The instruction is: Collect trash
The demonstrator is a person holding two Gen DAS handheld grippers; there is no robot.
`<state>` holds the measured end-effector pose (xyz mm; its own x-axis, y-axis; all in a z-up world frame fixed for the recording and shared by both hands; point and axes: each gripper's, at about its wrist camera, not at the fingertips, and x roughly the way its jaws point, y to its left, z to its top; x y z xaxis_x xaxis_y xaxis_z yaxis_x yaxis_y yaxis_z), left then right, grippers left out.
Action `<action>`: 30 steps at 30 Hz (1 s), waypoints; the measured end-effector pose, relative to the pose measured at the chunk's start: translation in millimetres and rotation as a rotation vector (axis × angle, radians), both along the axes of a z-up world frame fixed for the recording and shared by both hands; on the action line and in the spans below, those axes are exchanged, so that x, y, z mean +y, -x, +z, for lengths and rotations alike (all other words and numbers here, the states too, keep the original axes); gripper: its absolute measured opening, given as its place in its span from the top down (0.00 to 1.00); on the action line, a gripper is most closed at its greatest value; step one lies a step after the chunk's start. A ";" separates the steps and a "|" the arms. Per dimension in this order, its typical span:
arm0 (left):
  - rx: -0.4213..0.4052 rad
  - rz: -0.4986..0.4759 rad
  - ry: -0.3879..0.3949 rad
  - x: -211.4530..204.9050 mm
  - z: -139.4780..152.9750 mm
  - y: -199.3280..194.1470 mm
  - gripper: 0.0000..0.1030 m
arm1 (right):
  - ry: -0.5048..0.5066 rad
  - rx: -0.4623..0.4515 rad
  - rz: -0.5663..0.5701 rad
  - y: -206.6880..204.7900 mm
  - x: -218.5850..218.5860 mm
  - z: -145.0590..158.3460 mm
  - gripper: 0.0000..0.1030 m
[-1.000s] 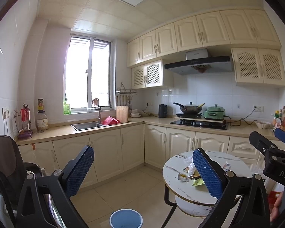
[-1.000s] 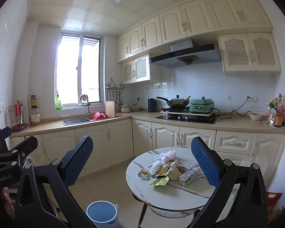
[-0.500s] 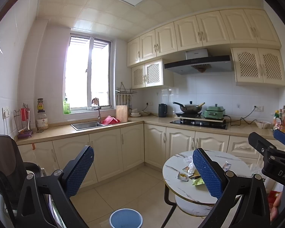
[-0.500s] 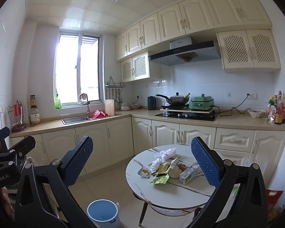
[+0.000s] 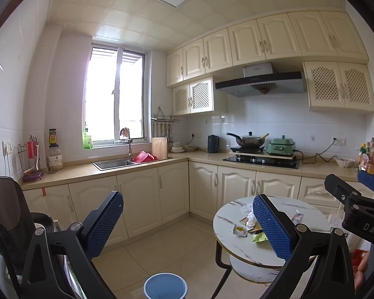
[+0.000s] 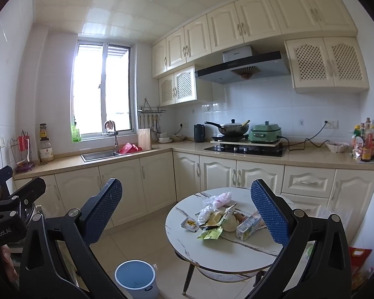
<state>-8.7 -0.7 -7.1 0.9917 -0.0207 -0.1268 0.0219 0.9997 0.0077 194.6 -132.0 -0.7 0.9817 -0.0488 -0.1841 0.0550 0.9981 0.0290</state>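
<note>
I am holding both claws level and wide open, empty, short of the round tabletop (image 6: 227, 249): left claw (image 5: 187, 226), right claw (image 6: 187, 214). Trash pile (image 6: 219, 220) is lying mid-tabletop; blue bin (image 6: 136, 277) is sitting left of the tabletop.

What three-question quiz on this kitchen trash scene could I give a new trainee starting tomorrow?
1. True or false: both grippers are open and empty.
2. Where does the blue round plastic bin stand? A) on the counter B) on the floor beside the table C) in the sink
3. Fill in: the crumpled wrappers lie on the round white marble-look ____.

Key: 1 true; 2 B; 3 table.
</note>
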 end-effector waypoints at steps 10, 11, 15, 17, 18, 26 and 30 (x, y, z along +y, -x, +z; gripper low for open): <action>0.013 -0.001 -0.006 -2.3 -1.6 -4.7 0.01 | -0.005 0.011 -0.002 -3.1 -2.8 -4.4 0.00; 0.015 -0.001 -0.007 -2.1 -1.8 -5.3 0.01 | -0.006 0.014 -0.002 -3.7 -3.0 -5.2 0.00; 0.022 -0.003 -0.009 -2.4 -3.2 -9.0 0.01 | -0.012 0.022 -0.004 -6.5 -6.3 -7.0 0.00; 0.029 -0.002 -0.011 -2.5 -5.0 -12.9 0.01 | -0.014 0.028 -0.007 -8.1 -8.1 -7.6 0.00; 0.033 -0.002 -0.010 -2.6 -5.9 -15.6 0.01 | -0.014 0.030 -0.009 -9.0 -9.5 -8.6 0.00; 0.085 -0.007 -0.009 -11.0 -19.1 -60.5 0.01 | -0.042 0.061 -0.095 -26.9 -48.7 -25.5 0.00; 0.135 -0.025 -0.020 -22.3 -31.8 -99.1 0.01 | -0.056 0.107 -0.153 -44.2 -81.0 -45.7 0.00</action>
